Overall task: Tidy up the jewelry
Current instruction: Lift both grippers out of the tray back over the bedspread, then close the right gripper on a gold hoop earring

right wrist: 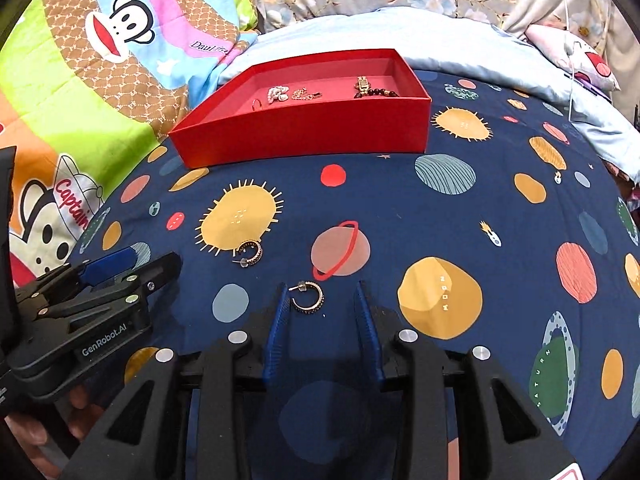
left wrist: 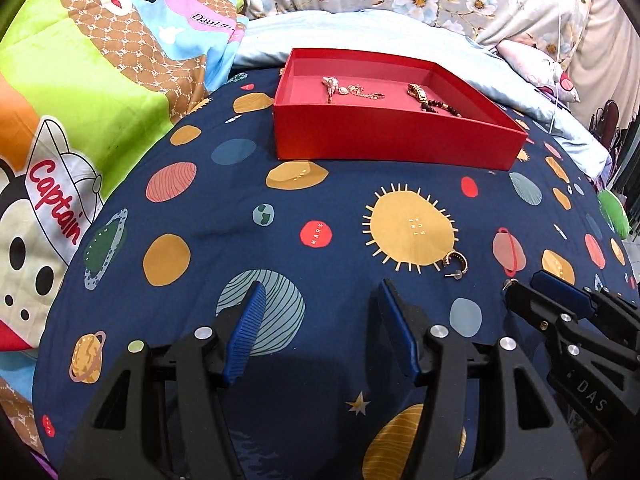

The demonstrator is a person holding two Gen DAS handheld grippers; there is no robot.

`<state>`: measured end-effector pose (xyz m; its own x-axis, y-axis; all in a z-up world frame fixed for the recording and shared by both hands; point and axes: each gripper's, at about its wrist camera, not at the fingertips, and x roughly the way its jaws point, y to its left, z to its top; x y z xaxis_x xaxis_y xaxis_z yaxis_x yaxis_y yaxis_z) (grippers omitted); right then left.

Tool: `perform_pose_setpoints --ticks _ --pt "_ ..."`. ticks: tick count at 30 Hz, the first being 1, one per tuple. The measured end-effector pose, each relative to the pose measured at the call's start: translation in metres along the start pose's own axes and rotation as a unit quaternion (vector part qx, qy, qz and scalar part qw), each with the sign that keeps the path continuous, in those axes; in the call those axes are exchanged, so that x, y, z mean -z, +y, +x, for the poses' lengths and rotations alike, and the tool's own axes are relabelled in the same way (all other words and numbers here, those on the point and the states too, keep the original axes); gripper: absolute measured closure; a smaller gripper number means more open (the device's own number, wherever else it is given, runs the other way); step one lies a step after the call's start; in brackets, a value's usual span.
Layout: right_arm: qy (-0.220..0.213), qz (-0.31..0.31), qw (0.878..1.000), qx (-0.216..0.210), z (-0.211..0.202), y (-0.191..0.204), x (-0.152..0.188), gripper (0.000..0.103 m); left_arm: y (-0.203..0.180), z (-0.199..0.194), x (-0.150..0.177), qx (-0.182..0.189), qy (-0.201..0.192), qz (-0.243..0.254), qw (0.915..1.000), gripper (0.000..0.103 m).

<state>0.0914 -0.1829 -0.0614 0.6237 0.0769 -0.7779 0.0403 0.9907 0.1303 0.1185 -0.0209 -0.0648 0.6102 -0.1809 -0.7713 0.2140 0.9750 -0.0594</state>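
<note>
**Inspector A:** We take the red box (right wrist: 304, 132) on the bed as our landmark. Two hoop earrings lie loose on the planet-print bedspread (right wrist: 400, 216), on the near side of the box and well apart from it. The nearer earring (right wrist: 307, 298) sits between the blue fingers of the right hand-held gripper (right wrist: 322, 300), closer to the left finger; neither pad touches it.

**Inspector B:** Agreed. Its jaws stand part open and hold nothing. The hoop lies flat, post end toward the left finger, open side toward the box.

**Inspector A:** The second earring (right wrist: 249, 253) lies further toward the box, beside the sun print.

**Inspector B:** The left hand-held gripper (left wrist: 320, 300) is open, empty, with bare spread between its fingers. We judge the right hand nearer for the pick.
</note>
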Motion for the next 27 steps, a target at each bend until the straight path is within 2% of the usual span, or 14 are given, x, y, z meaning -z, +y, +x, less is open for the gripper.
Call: perform_pose_setpoints --ticks 5,14,27 --pt "0.002 -0.02 1.0 0.02 0.003 0.008 0.0 0.071 -0.001 0.0 0.0 -0.001 0.0 0.002 1.0 0.046" --pt "0.002 -0.018 0.999 0.027 0.004 0.007 -0.001 0.086 -0.005 0.001 0.0 0.0 0.001 0.007 1.0 0.043" --pt "-0.005 0.016 0.999 0.028 -0.01 -0.016 0.0 0.087 -0.042 0.007 -0.012 0.037 -0.006 0.037 0.9986 0.043"
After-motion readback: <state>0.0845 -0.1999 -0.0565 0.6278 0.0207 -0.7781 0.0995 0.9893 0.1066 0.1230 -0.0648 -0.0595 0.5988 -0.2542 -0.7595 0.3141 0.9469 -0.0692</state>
